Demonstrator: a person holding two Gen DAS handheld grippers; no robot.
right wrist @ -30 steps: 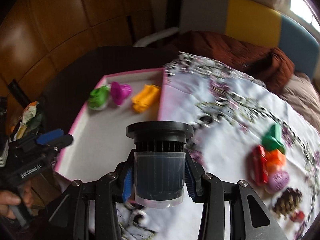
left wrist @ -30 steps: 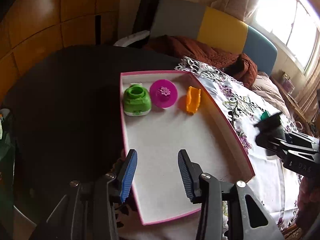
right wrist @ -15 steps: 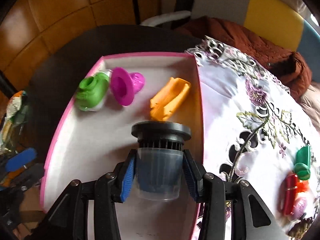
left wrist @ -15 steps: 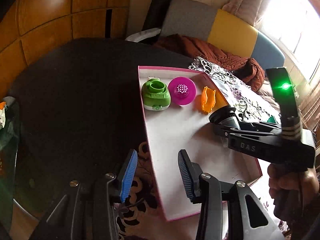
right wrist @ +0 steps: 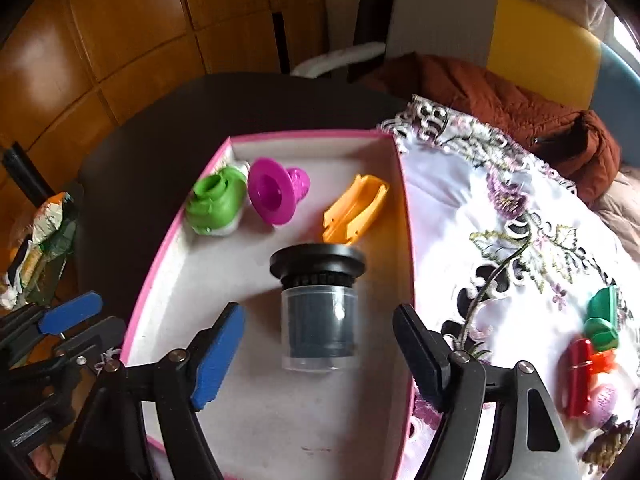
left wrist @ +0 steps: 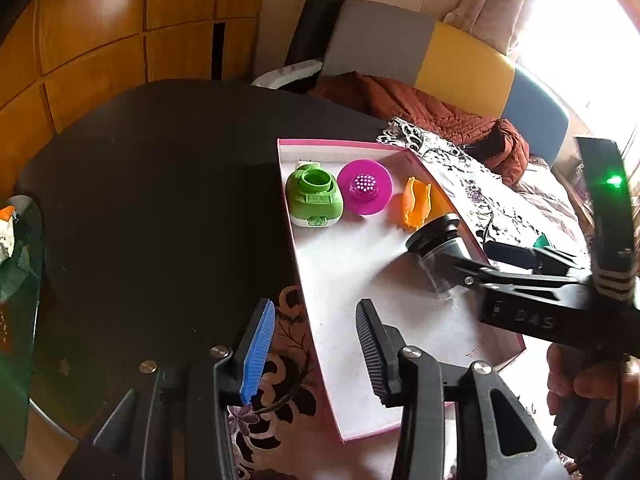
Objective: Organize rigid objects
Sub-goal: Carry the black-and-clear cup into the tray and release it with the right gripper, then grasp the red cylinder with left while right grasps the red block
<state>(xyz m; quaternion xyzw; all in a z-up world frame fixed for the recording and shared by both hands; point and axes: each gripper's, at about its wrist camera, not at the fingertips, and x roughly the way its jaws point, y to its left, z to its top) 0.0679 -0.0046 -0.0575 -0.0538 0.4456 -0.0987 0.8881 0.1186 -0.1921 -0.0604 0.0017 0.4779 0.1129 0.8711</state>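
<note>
Since the earlier frame the right gripper (right wrist: 316, 344) carried the black-capped clear jar (right wrist: 316, 308) over into the pink-edged tray (right wrist: 404, 240), & its jaws have just been opening. Now they stand wide, not touching the jar, which sits between them low in the middle of the right wrist pic. It's let go.

Left gripper (left wrist: 316, 354), bottom of its own pic, is part open w/ nothing in it, hanging over the tray's near edge.

The jar looks like hard plastic, prob light & smooth, so it could slip. It lies tipped on its side & may roll. Best place to grab, I think: the see-thru body, just under the wide cap. Cap is black w/ ridges; inside looks dark.

Farther up: orange clip (right wrist: 356, 208) right by the cap, then pink funnel-shaped piece (right wrist: 276, 190) & green piece (right wrist: 218, 204) at the tray's upper left. More small toys (right wrist: 596, 344) wait at the right edge on the flowery cloth (right wrist: 500, 216).
</note>
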